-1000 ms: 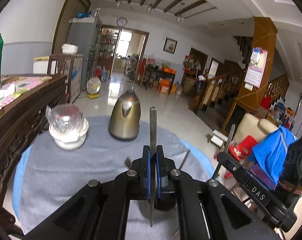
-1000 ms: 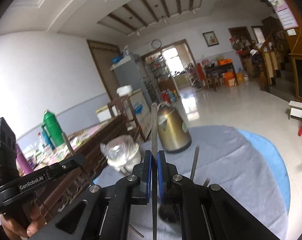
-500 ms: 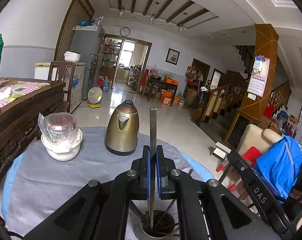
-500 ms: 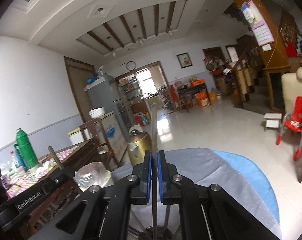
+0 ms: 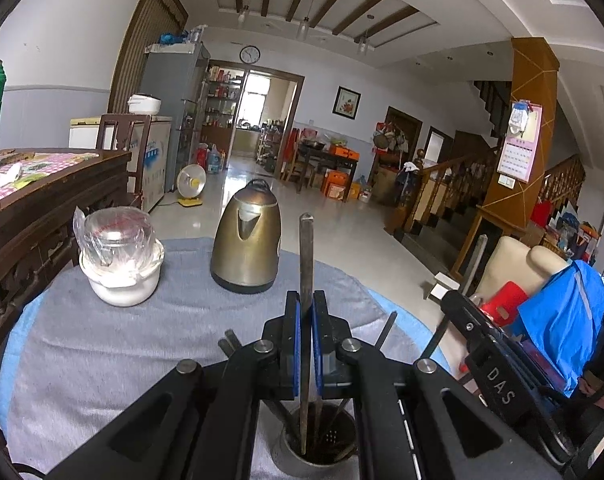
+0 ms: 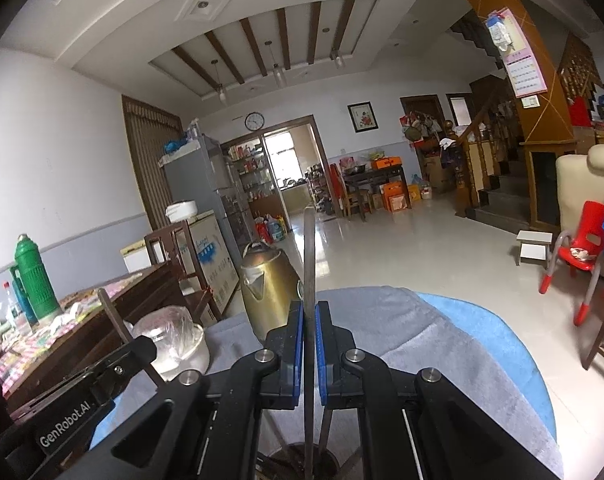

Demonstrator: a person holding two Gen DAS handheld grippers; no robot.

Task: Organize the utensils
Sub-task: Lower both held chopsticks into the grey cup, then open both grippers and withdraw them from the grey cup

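My left gripper (image 5: 305,344) is shut on a flat metal utensil handle (image 5: 305,256) held upright, its lower end inside a metal utensil holder (image 5: 321,444) with several other utensils. My right gripper (image 6: 309,350) is shut on another upright metal utensil handle (image 6: 309,256), its lower end over the holder (image 6: 302,460). The right gripper also shows at the right of the left wrist view (image 5: 497,356); the left one shows at the lower left of the right wrist view (image 6: 78,392).
A gold kettle (image 5: 246,240) and a white pot with a plastic-wrapped lid (image 5: 120,260) stand on the grey cloth of the round table (image 5: 102,344). A dark wooden sideboard (image 5: 30,208) is at the left. A red child's chair (image 6: 581,256) stands right.
Both grippers have lowered their utensils toward the holder, which now shows beneath them. The left utensil's tip now sits inside the holder.
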